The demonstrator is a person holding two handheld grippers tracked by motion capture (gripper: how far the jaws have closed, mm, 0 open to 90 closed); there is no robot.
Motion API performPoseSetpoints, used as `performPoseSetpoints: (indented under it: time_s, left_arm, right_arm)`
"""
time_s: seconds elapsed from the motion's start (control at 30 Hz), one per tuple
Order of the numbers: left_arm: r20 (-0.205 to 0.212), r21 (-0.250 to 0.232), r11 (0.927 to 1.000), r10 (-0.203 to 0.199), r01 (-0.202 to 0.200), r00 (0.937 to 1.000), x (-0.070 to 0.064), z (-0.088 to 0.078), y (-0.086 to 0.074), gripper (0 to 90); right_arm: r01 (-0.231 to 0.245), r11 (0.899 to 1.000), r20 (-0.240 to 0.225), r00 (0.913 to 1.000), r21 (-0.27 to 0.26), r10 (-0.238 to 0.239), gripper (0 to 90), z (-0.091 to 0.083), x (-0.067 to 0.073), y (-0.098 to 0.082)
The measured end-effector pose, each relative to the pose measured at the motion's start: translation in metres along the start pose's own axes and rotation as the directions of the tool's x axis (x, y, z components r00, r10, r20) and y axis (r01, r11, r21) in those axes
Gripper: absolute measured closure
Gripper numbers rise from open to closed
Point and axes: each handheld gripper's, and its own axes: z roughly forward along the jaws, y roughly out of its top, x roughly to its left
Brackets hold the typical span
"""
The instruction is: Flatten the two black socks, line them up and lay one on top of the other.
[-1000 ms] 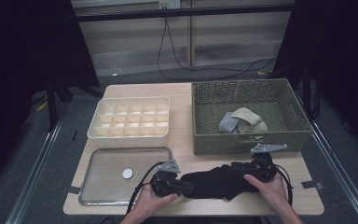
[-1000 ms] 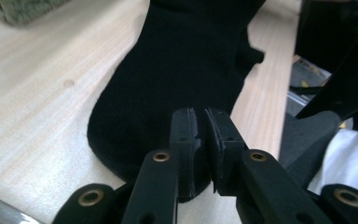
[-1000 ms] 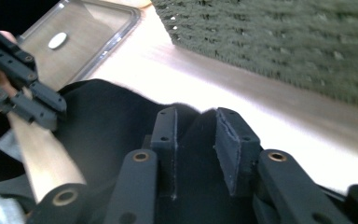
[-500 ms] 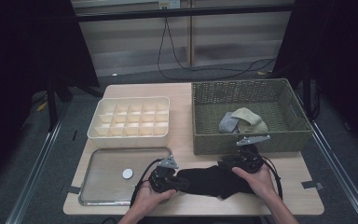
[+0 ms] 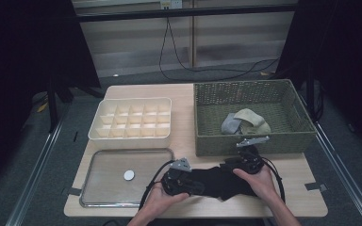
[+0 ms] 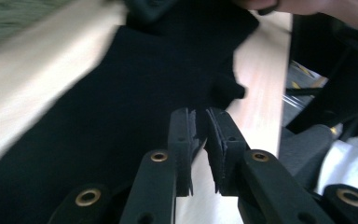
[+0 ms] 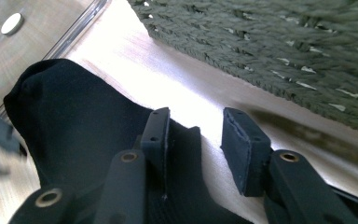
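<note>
A black cloth (image 5: 217, 181) lies bunched on the wooden table (image 5: 292, 197) near its front edge, between my two grippers. My left gripper (image 5: 193, 184) is at the cloth's left end; in the left gripper view its jaws (image 6: 201, 116) stand almost together, pinching an edge of the black cloth (image 6: 121, 93). My right gripper (image 5: 233, 169) is at the cloth's right end, just in front of the basket. In the right gripper view my right gripper (image 7: 196, 121) is open, one jaw resting on the black cloth (image 7: 74, 121), bare table showing in the gap.
A green woven basket (image 5: 250, 143) at the back right holds grey and beige cloths (image 5: 245, 122). A white compartment box (image 5: 132, 120) stands at the back left. In front of it lies a clear tray (image 5: 103, 188) with a small white disc (image 5: 129, 175).
The right hand has moved left, toward the left gripper, and the black cloth has gathered into a shorter, thicker bunch. The left gripper has shifted slightly right.
</note>
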Motion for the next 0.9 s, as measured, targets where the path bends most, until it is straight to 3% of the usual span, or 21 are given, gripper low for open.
performPoseSetpoints:
  time_s: [0.23,0.27,0.3,0.4,0.53,0.6,0.63,0.9]
  left_arm:
    - [0.029,0.013,0.9998,0.011,-0.011,0.9995,-0.007,0.018,0.007,80.2]
    - [0.014,0.022,0.9996,0.018,-0.018,0.9997,-0.008,0.02,0.008,80.2]
    - [0.036,0.025,0.9996,0.015,-0.016,0.9992,-0.008,0.023,0.01,80.1]
    - [0.048,0.021,0.9997,0.013,-0.014,0.9988,-0.01,0.028,0.011,80.1]
    - [0.045,0.034,0.9988,0.034,-0.036,0.9984,-0.014,0.032,0.014,79.8]
    - [0.059,0.03,0.9991,0.028,-0.03,0.9978,-0.013,0.035,0.014,79.8]
    - [0.033,0.049,0.9983,0.028,-0.03,0.9991,-0.013,0.036,0.014,79.7]
    - [0.054,0.054,0.9983,0.017,-0.02,0.9984,-0.008,0.042,0.013,79.2]
  right_arm:
    - [-0.004,1.0,-0.05,0.9987,-0.014,0.004,86.9,-0.001,-0.002,0.001]
    - [-0.016,1.0,-0.064,0.9979,-0.024,0.015,87.9,-0.003,-0.002,0.001]
    - [-0.034,0.999,-0.088,0.9957,-0.041,0.031,88.6,-0.005,-0.003,0.001]
    - [-0.036,0.998,-0.099,0.9947,-0.056,0.03,88.9,-0.008,-0.003,0.002]
    - [-0.043,0.996,-0.125,0.9916,-0.082,0.032,89.0,-0.014,-0.002,0.003]
    - [-0.044,0.995,-0.133,0.9906,-0.092,0.032,89.0,-0.015,-0.001,0.004]
    - [-0.042,0.995,-0.137,0.9902,-0.095,0.029,89.0,-0.017,-0.001,0.004]
    - [-0.04,0.989,-0.176,0.9844,-0.143,0.014,89.0,-0.029,0.003,0.009]
